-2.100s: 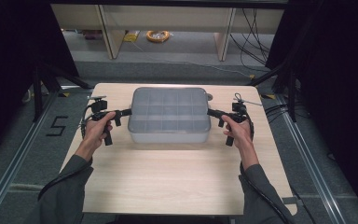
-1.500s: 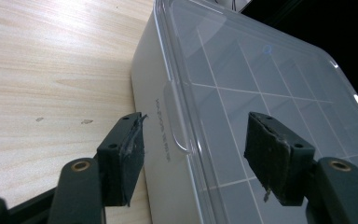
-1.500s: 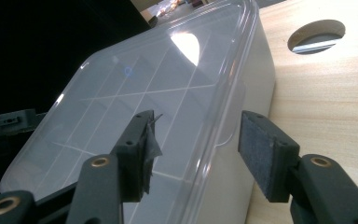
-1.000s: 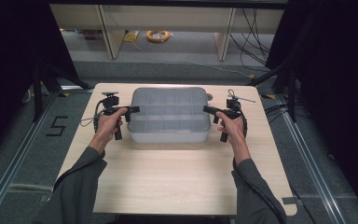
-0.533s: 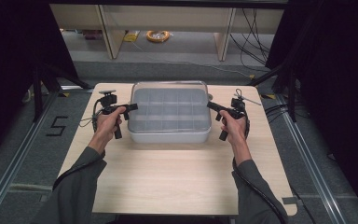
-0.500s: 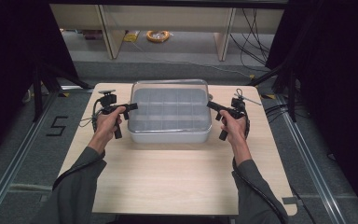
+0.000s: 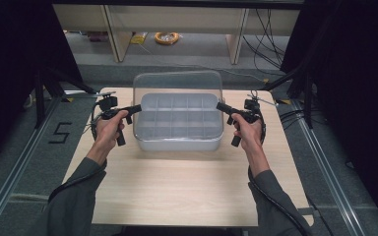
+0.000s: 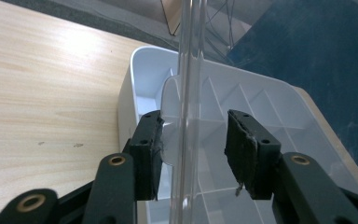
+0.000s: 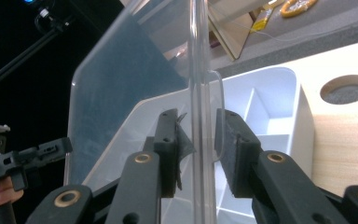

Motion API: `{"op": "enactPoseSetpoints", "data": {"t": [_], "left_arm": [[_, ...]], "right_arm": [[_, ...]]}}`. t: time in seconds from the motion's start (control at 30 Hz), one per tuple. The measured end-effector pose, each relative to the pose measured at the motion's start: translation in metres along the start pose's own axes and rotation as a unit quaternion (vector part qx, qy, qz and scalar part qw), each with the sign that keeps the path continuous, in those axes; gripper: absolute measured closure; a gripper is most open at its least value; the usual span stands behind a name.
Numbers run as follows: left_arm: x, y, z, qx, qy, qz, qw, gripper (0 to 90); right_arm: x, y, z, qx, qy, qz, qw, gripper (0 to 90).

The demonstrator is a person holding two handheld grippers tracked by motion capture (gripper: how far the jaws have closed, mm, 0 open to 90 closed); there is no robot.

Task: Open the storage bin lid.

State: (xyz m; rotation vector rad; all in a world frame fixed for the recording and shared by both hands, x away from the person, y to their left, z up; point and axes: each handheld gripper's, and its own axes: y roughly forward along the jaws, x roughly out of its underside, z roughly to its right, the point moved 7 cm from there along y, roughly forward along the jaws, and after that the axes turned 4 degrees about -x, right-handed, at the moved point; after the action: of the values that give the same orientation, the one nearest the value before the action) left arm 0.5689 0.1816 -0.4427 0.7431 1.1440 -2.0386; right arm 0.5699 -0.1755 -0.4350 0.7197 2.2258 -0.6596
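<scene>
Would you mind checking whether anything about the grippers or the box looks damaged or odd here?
The pad lining on the right gripper looks torn: a loose flap curls off one pad against the clear lid. The left gripper has a frayed pad too. The compartment box looks intact and empty.

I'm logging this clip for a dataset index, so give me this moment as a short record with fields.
Container: white compartment box, dividers visible, compartments look empty
Lid: clear lid raised, tilted up toward the far side
Left gripper: jaws astride the lid's edge tab, a gap showing
Right gripper: jaws astride the lid's opposite edge tab
Surface: wooden table
Background: yellow cable coil on the floor beyond
</scene>
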Motion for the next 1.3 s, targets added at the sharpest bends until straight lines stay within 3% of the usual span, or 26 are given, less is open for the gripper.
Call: {"op": "enactPoseSetpoints", "data": {"t": [0.07, 0.2, 0.5, 0.83, 0.87, 0.97, 1.0, 1.03, 1.13, 1.17, 1.2, 1.3], "left_arm": [[-0.002, -0.006, 0.001, 0.002, 0.003, 0.007, 1.0, 55.4], [-0.005, -0.019, 0.005, 0.007, 0.005, 0.015, 0.9999, 55.5], [0.0, -0.047, 0.019, 0.015, 0.027, 0.029, 0.9991, 56.3], [0.031, -0.068, 0.024, 0.025, 0.04, 0.028, 0.9985, 56.7], [0.034, -0.069, 0.023, 0.027, 0.039, 0.03, 0.9984, 56.8], [0.043, -0.073, 0.021, 0.026, 0.043, 0.031, 0.9982, 56.7], [0.045, -0.075, 0.021, 0.025, 0.045, 0.033, 0.9981, 56.5], [0.049, -0.076, 0.02, 0.024, 0.05, 0.031, 0.998, 56.2], [0.057, -0.082, 0.02, 0.028, 0.046, 0.037, 0.9979, 56.6], [0.059, -0.084, 0.02, 0.027, 0.049, 0.039, 0.9977, 56.9], [0.062, -0.087, 0.02, 0.023, 0.055, 0.039, 0.9974, 56.8], [0.07, -0.091, 0.021, 0.016, 0.066, 0.037, 0.997, 56.0]], "right_arm": [[-0.002, -0.003, -0.006, -0.002, -0.022, -0.001, 0.9998, 71.3], [-0.005, -0.011, -0.02, -0.006, -0.031, 0.0, 0.9995, 71.7], [-0.003, -0.033, -0.04, -0.02, -0.032, 0.003, 0.9993, 71.9], [0.02, -0.059, -0.048, -0.019, -0.043, 0.0, 0.9989, 71.9], [0.021, -0.061, -0.048, -0.019, -0.056, 0.001, 0.9983, 71.9], [0.03, -0.066, -0.05, -0.019, -0.066, 0.0, 0.9976, 71.9], [0.034, -0.068, -0.053, -0.018, -0.056, -0.004, 0.9982, 71.9], [0.036, -0.068, -0.052, -0.016, -0.069, -0.002, 0.9975, 71.9], [0.043, -0.072, -0.051, -0.017, -0.076, -0.003, 0.997, 71.8], [0.046, -0.073, -0.05, -0.015, -0.074, -0.006, 0.9971, 71.7], [0.051, -0.074, -0.053, -0.015, -0.056, -0.015, 0.9982, 71.5], [0.062, -0.078, -0.053, -0.004, -0.065, -0.029, 0.9975, 70.9]]}}
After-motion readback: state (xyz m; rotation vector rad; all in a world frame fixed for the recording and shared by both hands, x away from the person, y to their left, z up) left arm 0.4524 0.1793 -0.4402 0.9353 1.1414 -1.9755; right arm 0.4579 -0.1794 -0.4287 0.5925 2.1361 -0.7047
